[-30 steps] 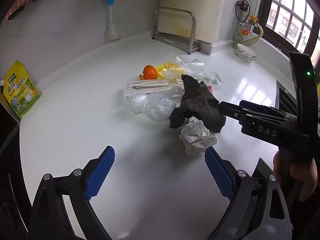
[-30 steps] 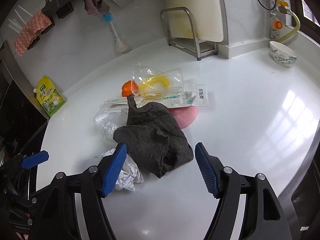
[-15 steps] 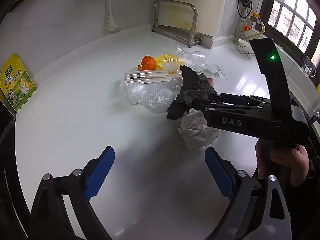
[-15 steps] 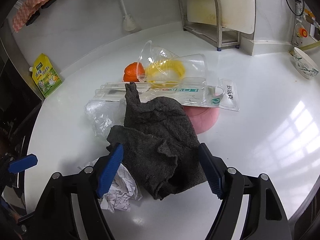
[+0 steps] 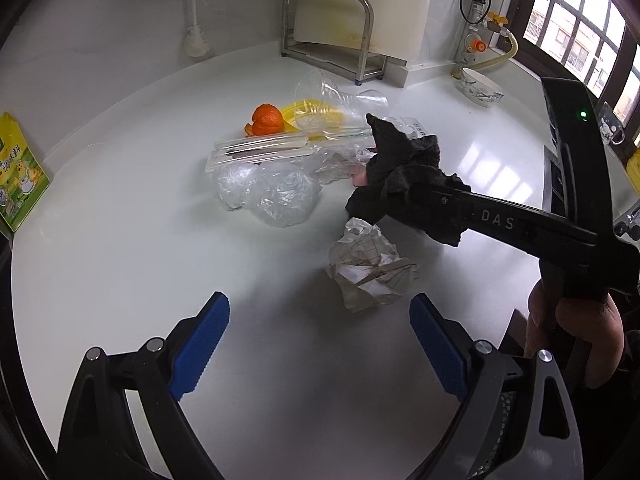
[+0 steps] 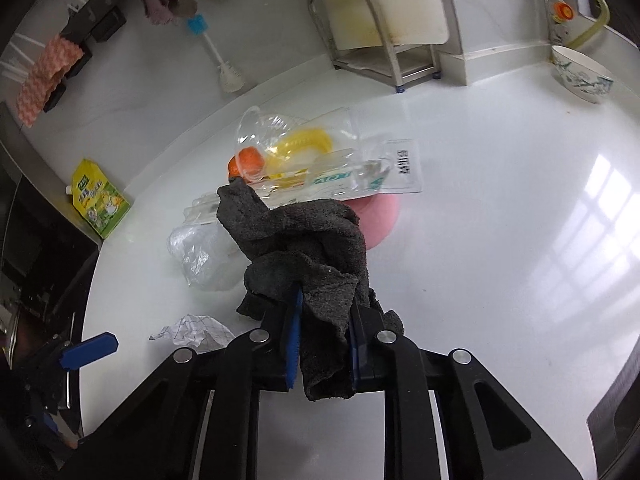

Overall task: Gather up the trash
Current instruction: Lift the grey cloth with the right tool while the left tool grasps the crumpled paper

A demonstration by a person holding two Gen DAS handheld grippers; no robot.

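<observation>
A steel rack (image 5: 326, 34) stood at the back of the white counter (image 5: 120, 208), with a cutting board (image 6: 380, 0) leaning behind it. A blue-headed brush (image 6: 214, 50) hung on the wall, a yellow pouch (image 6: 98, 200) leaned far left, and a patterned bowl (image 6: 580, 76) sat far right beside a window (image 5: 576, 36).

home kitchen: white counter (image 5: 120, 260), dish rack (image 5: 332, 36), bowl (image 6: 580, 76)

left claw (image 5: 318, 344): wide, empty, angled down | right claw (image 6: 322, 344): closing, pads pinching cloth (image 6: 308, 248)
</observation>
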